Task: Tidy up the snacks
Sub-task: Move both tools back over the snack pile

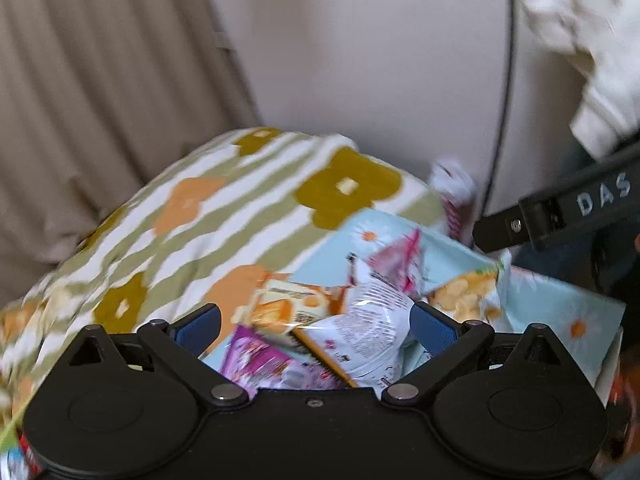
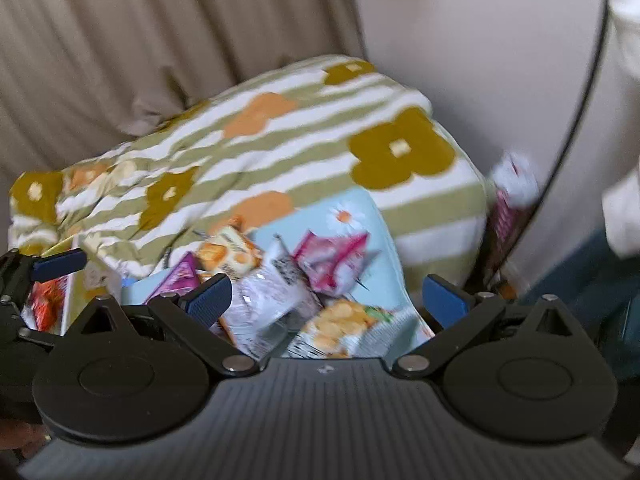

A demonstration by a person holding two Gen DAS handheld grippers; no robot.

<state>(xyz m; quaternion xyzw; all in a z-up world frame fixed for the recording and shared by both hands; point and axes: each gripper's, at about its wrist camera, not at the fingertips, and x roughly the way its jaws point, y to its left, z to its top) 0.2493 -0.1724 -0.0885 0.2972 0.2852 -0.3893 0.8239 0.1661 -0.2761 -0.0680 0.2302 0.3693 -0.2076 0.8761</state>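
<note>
Left wrist view showed the left tool spread wide above snack packets on a pale blue cloth; right tool likewise spread, empty.

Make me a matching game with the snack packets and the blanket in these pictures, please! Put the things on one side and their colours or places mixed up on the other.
Things
1. small pink foil snack packet
2. crinkly white plastic packet with black small print
3. soft striped blanket with big flowers
4. pale blue cloth with a daisy print

Colours or places
A. green and white, bunched up behind the snacks
B. lying under the snack pile
C. between the left gripper's open blue pads
D. on top of the pile, on the far side

Pairs: 1-D, 2-C, 3-A, 4-B
</note>
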